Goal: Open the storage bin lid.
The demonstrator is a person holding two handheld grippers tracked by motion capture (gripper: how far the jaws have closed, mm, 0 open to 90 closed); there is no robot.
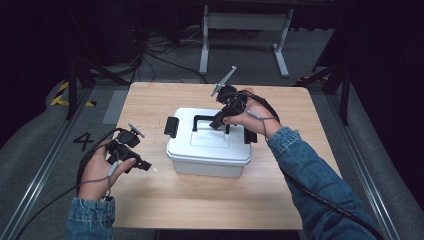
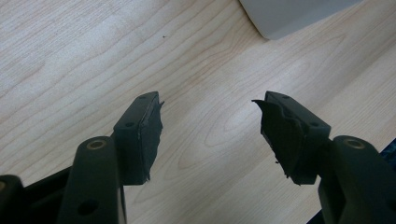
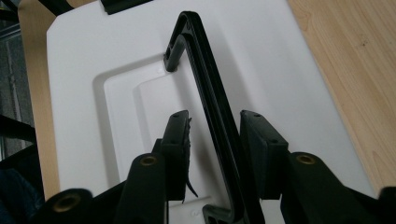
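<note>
The right tongs [image 3: 215,140] reach down over the white box [image 1: 209,145] in the middle of the wooden surface [image 1: 200,200], their jaws partly spread and straddling the raised black handle [image 3: 205,84] on the lid. The bar runs between the two pads, close to the right one, though whether either pad presses on it cannot be told. The left tongs [image 2: 210,126] hover spread wide over bare wood, holding nothing, with a corner of the box just ahead of them. In the high view the left tongs [image 1: 150,167] sit beside the box's near left side. Black latches [image 1: 171,126] stand at both ends of the lid.
</note>
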